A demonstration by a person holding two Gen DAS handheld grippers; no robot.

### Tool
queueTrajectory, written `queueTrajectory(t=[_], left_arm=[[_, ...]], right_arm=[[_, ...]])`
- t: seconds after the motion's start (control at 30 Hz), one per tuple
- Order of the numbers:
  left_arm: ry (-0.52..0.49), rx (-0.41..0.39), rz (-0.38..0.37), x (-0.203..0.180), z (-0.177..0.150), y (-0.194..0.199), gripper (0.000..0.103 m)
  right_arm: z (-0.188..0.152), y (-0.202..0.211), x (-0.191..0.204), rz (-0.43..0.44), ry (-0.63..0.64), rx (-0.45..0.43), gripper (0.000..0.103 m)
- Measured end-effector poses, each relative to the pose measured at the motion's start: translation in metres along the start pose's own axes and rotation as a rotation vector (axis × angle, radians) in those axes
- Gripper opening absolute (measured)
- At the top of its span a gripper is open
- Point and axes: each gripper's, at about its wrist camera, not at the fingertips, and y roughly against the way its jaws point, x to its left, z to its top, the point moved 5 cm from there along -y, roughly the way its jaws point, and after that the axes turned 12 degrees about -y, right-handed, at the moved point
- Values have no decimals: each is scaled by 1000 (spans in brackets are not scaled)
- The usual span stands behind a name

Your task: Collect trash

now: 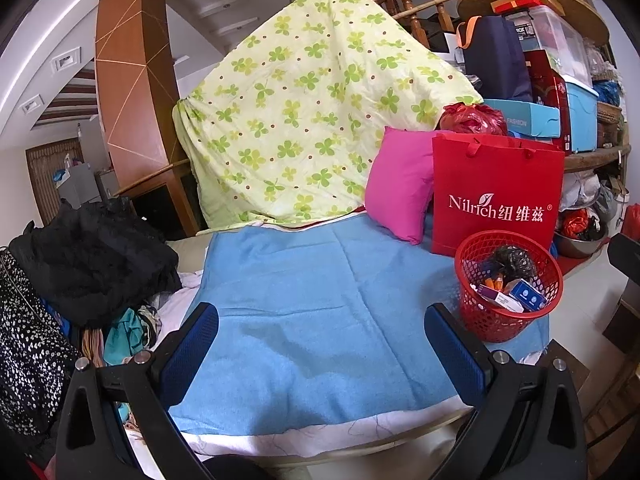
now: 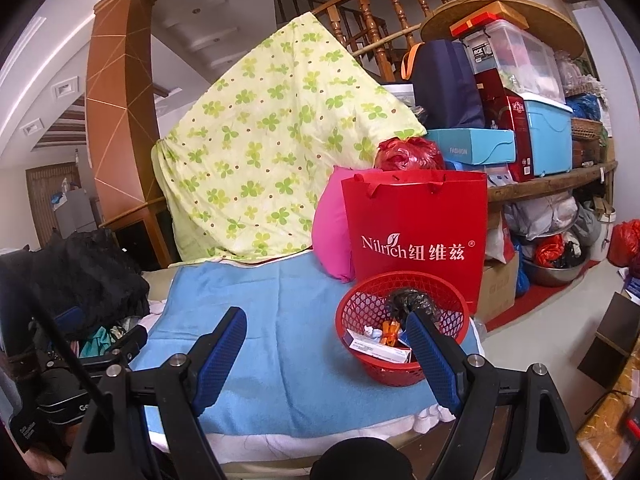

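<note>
A red mesh basket [image 1: 508,286] stands on the blue towel [image 1: 304,320] at the right; it also shows in the right wrist view [image 2: 400,328]. It holds small boxes [image 1: 516,300], orange bits and a crumpled black bag [image 2: 410,300]. My left gripper [image 1: 322,320] is open and empty over the towel, left of the basket. My right gripper [image 2: 326,330] is open and empty, its right finger [image 2: 432,360] in front of the basket. The left gripper also shows at the left edge of the right wrist view [image 2: 104,336].
A red paper bag [image 1: 496,196] and a pink pillow [image 1: 400,184] stand behind the basket. A green clover quilt [image 1: 304,120] hangs behind. Black clothes [image 1: 92,264] are piled at the left. Boxes and bins [image 2: 520,120] fill shelves at the right.
</note>
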Motion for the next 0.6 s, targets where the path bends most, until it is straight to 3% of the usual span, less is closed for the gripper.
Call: queueTrajectory(t=[0.6], left_arm=[[59,27,3,12,-7,4,102]], right_arm=[[3,7,7,15,2,-25,85]])
